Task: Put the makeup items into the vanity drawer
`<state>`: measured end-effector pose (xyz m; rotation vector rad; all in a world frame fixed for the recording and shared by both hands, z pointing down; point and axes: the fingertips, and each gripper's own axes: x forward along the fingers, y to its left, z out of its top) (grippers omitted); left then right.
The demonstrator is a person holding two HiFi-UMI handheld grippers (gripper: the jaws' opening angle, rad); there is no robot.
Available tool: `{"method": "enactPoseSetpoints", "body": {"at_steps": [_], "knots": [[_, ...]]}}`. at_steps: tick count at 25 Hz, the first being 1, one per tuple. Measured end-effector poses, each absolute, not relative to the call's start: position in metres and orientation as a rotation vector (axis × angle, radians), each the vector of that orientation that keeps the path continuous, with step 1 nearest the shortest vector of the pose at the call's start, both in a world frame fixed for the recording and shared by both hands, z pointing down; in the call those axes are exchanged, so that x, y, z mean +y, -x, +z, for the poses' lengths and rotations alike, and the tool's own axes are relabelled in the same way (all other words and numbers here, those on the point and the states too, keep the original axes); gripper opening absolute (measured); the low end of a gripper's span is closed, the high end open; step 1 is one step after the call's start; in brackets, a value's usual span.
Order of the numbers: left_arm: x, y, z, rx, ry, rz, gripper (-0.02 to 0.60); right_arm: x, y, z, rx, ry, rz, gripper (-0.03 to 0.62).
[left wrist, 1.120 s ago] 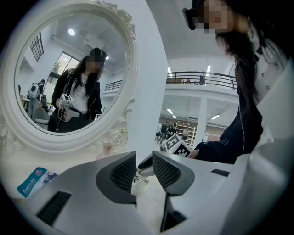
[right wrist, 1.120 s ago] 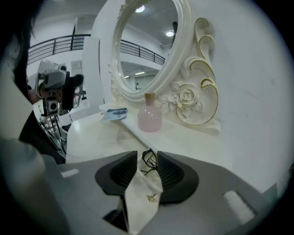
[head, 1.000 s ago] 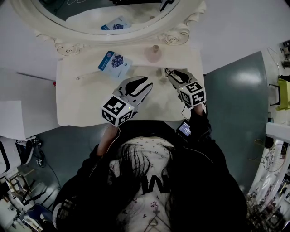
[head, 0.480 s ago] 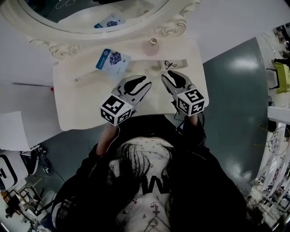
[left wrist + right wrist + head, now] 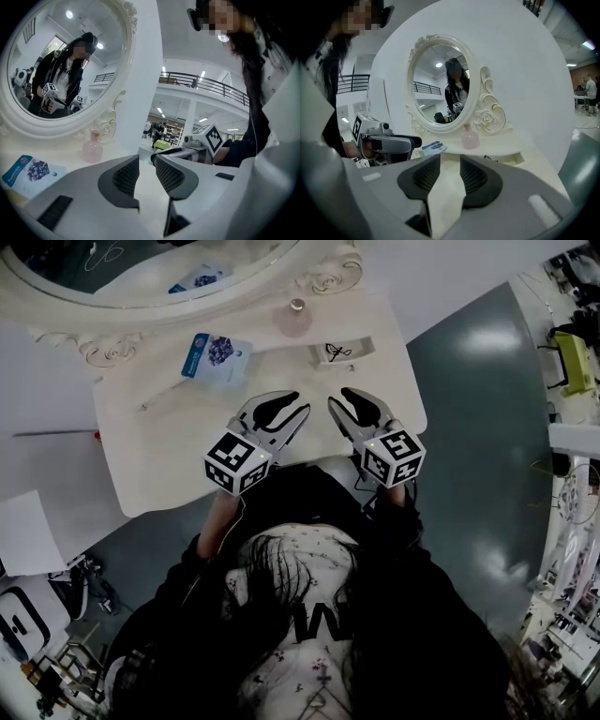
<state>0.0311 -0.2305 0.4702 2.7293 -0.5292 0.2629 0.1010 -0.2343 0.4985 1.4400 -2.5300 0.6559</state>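
- The left tool (image 5: 295, 414) hangs over the near middle of the cream vanity bench (image 5: 178, 465); its jaws stand a little apart with nothing between them, so it looks ready to take something, not carrying anything
- The right tool (image 5: 339, 401) is just beside it at the same height, tips turned toward the left tool; its jaws are also slightly parted and empty
- Both tools are held back near the person's body, well short of the items, which reads as a pause between reaches
- The small cream drawer (image 5: 366, 346) under the oval carved-frame mirror (image 5: 94, 310) is pulled open, just beyond the right tool; a thin black looped thing (image 5: 336, 352) already lies inside it
- Three items lie out on the bench: a flat blue printed packet (image 5: 211, 354) to the left of the drawer, a round pale pink glass bottle (image 5: 293, 319) upright against the mirror's base, and a slim pale stick (image 5: 159, 399) near the left edge
- The packet and stick lie on the left tool's side, so I judge that tool best placed for them; the upright bottle is nearer the drawer and likely to tip if nudged, so it will want a level grip
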Motion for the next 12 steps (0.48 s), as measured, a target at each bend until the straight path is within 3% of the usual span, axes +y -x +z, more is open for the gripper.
{"method": "enactPoseSetpoints", "body": {"at_steps": [12], "knots": [[-0.17, -0.049, 0.459, -0.552, -2.752, 0.299, 0.109, -0.167, -0.111, 0.475, -2.596, -1.45, 0.631, 0.118]]}}
